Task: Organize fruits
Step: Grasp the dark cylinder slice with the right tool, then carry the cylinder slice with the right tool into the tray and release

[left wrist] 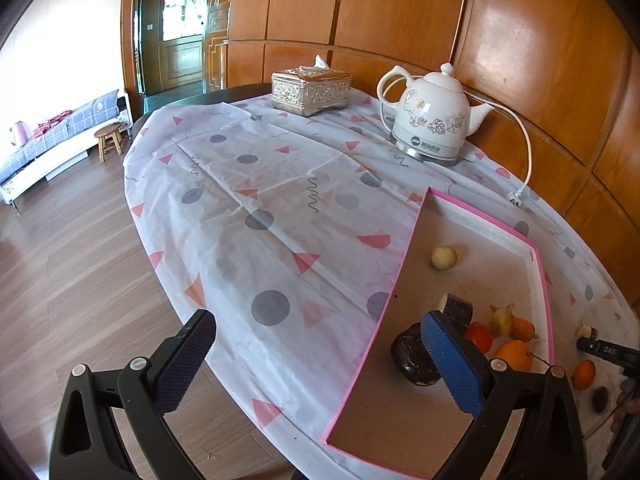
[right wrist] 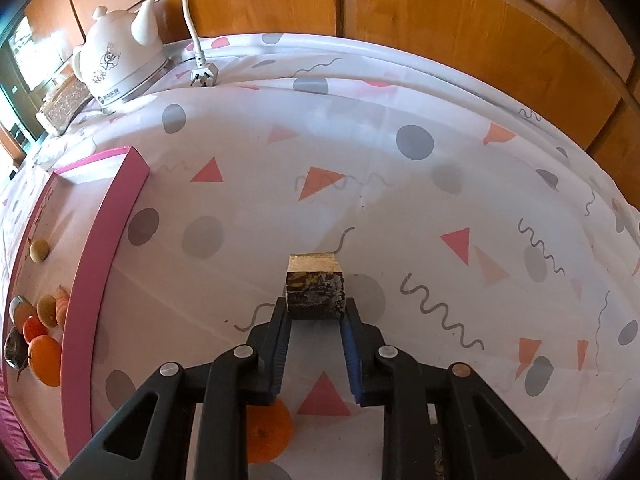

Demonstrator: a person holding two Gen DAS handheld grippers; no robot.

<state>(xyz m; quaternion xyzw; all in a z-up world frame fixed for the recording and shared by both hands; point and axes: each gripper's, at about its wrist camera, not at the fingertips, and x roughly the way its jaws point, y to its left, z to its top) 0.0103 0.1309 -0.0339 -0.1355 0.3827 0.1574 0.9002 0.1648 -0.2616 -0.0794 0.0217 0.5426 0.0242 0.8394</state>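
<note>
Right gripper (right wrist: pixel 315 307) clamped on a cane chunk (right wrist: pixel 314 290): short dark-skinned cylinder w/ pale cut top, sitting on the bench cloth (right wrist: pixel 400 208), right of the pink tray (right wrist: pixel 105 248). An orange (right wrist: pixel 269 432) lies under the gripper. Tray holds oranges, small yellowish fruits & two more dark chunks. Left gripper (left wrist: pixel 316 360) wide, empty, over tray's near edge.

Home living or dining room. Wood-panelled wall (left wrist: pixel 520 60) curving behind the table (left wrist: pixel 248 92), which is wearing a patterned plastic cloth (left wrist: pixel 260 200). Ceramic electric kettle (left wrist: pixel 434 118) and ornate tissue box (left wrist: pixel 310 90) sitting ahead of the left claw. Sofa (left wrist: pixel 52 136), small wooden stool (left wrist: pixel 109 140) and panelled door (left wrist: pixel 180 36) showing far off to its left, on plank flooring (left wrist: pixel 80 280).
</note>
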